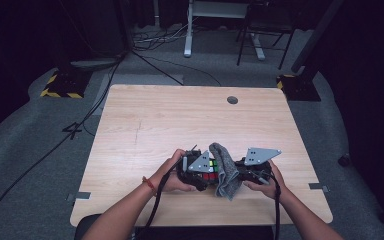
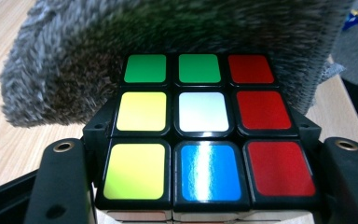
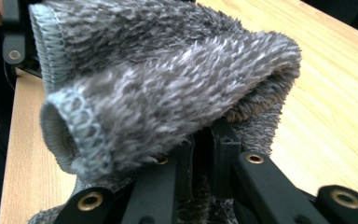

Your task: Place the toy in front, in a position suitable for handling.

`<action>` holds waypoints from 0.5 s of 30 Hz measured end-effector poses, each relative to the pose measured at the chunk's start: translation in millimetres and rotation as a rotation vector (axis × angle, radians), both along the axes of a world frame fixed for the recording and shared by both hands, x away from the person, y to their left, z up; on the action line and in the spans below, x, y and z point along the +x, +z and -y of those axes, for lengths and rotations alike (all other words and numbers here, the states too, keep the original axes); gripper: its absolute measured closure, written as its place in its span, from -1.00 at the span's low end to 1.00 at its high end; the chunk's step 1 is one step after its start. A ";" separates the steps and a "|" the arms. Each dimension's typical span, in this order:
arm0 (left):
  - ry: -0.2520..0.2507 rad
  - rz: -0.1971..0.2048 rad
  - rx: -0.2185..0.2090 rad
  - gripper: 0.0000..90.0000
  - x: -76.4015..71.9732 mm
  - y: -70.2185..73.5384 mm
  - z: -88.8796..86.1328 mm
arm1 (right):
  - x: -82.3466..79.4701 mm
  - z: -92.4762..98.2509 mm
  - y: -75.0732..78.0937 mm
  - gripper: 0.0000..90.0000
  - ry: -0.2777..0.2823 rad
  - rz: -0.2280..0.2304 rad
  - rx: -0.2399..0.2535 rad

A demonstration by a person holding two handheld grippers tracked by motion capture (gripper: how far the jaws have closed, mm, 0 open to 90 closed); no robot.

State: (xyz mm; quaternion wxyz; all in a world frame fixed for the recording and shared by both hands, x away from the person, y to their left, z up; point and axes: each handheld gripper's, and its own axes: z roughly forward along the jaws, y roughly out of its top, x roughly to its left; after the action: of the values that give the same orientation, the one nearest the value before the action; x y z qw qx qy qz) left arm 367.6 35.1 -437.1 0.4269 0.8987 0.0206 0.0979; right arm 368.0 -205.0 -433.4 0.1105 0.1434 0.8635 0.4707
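we've got the left gripper (image 1: 206, 171) jaws clamping a Rubik's cube (image 2: 205, 130), right gripper (image 1: 240, 172) jaws pinching a grey fuzzy cloth (image 3: 168, 93), over the counter (image 1: 155, 125)

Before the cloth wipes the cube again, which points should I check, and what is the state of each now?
1. Left gripper holds the puzzle cube firmly, one jaw on each side: ok.
2. Right gripper is shut on the grey cloth: ok.
3. Cloth touches the cube's far side: ok.
4. Cube's top face is uncovered, stickers visible: ok.
5. Cube rests on the table or is lifted: cannot tell.
6. Dirt left on the cube: cannot tell.
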 end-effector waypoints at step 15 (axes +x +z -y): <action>0.030 0.010 -0.022 -0.25 1.5 4.0 -6.2 | 4.5 -4.0 -18.2 0.83 -0.009 -0.045 -0.122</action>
State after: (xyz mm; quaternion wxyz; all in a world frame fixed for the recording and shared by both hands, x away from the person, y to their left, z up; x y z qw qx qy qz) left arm 369.0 41.3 -433.1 0.4354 0.8931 0.0330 0.1083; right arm 372.5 -200.9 -451.5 0.1020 0.1509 0.8923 0.4131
